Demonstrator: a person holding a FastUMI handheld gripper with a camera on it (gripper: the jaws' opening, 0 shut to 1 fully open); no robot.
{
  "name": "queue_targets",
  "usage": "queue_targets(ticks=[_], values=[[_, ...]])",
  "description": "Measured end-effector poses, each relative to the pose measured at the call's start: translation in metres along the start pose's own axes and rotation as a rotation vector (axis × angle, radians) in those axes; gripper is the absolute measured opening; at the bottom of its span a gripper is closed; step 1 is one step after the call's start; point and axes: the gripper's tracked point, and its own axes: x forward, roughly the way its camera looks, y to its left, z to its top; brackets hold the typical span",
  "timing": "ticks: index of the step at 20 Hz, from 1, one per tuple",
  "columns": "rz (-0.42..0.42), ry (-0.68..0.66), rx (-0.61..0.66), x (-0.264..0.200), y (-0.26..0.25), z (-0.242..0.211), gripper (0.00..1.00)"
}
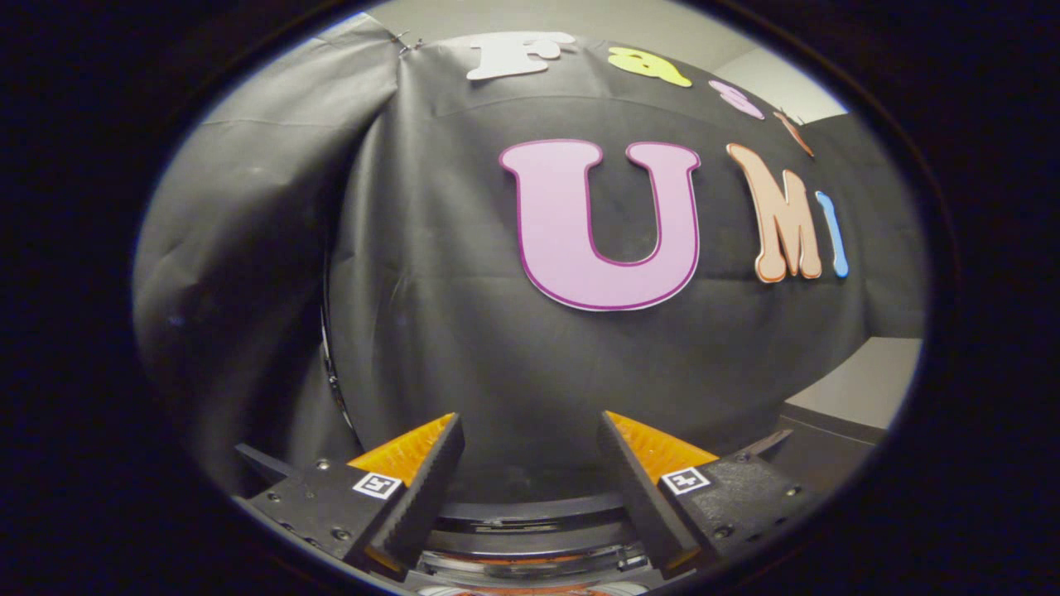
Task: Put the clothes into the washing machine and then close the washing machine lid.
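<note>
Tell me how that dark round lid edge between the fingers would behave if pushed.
The lid edge looks like rigid moulded plastic, so it probably will not flex. Its glossy curve may let fingertips slide. The gripper is open, with both fingers apart and nothing between them.

Booth wall [464, 331]: black cloth, matt, softly creased, hanging in folds beside the left finger.
Claw [530, 472]: spread apart, nothing between the fingers; inner faces ribbed and matt, like rubber; outer faces finely ridged hard plastic with slight sheen.
Claw mounts [737, 497]: matt, faintly grainy plastic, set with small metal screws, each bearing a flat paper-like square marker.
Washing machine rim [530, 517]: curved dark plastic, smooth, semi-gloss, with a glossier clear-looking band below, between the fingers.
</note>
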Motion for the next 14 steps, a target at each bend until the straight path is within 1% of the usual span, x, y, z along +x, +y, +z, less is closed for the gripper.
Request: queue_targets(ticks=[3, 6, 11, 14], values=[[0.007, -0.046, 0.008, -0.0027, 0.0003, 0.0029, 0.98], [-0.006, -0.086, 0.007, -0.0033, -0.0007, 0.0055, 0.98], [-0.002, -0.068, 0.003, -0.0044, -0.001, 0.0052, 0.98], [-0.001, -0.096, 0.003, -0.0059, -0.002, 0.0107, 0.98]])
